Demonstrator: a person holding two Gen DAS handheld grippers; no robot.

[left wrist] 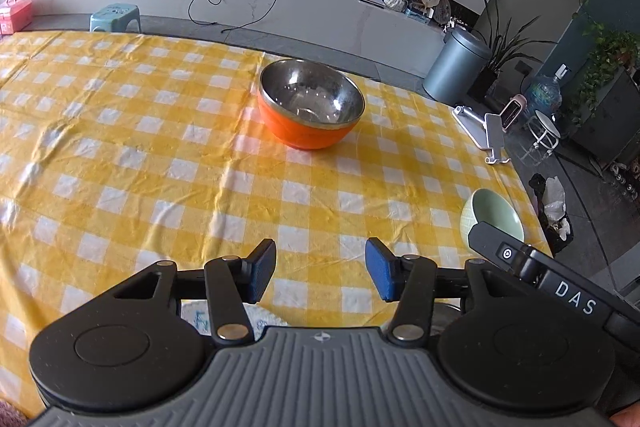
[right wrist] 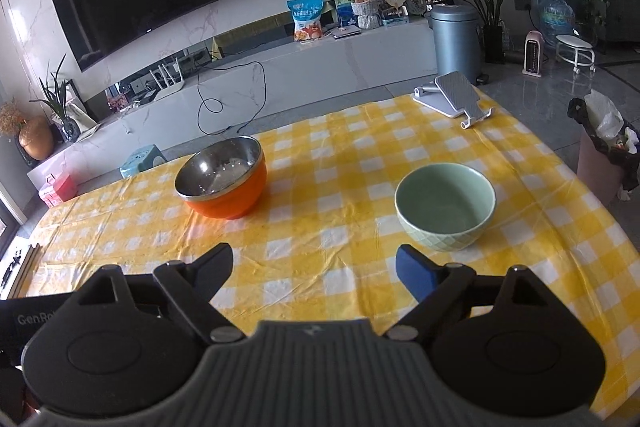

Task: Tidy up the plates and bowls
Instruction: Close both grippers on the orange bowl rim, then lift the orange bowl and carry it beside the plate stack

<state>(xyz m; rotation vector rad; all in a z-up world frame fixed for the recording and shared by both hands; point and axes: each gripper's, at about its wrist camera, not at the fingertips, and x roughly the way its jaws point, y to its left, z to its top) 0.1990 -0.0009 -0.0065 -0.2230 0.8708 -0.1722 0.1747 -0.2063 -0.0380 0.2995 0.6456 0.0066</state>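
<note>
Landmark: the orange bowl with a polished steel lining (left wrist: pixel 311 105) (right wrist: pixel 221 179) is taken as the reference; it is seen upright on the yellow-and-white checked tablecloth (left wrist: pixel 132 155) (right wrist: pixel 340 187), and nothing is seen inside it.

Green bowl: a pale green ceramic bowl with a quilted outer wall (right wrist: pixel 445 206) (left wrist: pixel 491 213) is shown upright to the right of the orange bowl and well apart from it, slightly nearer the cameras. In the left wrist view it is partly covered by the black body of the other tool.

Left gripper (left wrist: pixel 320 273): its blue-padded fingers (left wrist: pixel 262 269) are held wide apart above bare cloth, nearer the camera than the orange bowl; nothing is gripped.

Right gripper (right wrist: pixel 314 273): its jaws are spread wide, with nothing between them; it is placed nearer the camera than both bowls, and its right finger (right wrist: pixel 414 273) is seen just in front of the green bowl. Contact cannot be told.

Phone stand: a white folding stand with a grey plate (right wrist: pixel 456 99) (left wrist: pixel 482 131) is set at the cloth's far right corner, well beyond the orange bowl to the right.

Patterned item: a white object with blue marks (left wrist: pixel 200 319) is glimpsed under the left gripper; its kind cannot be told.
</note>
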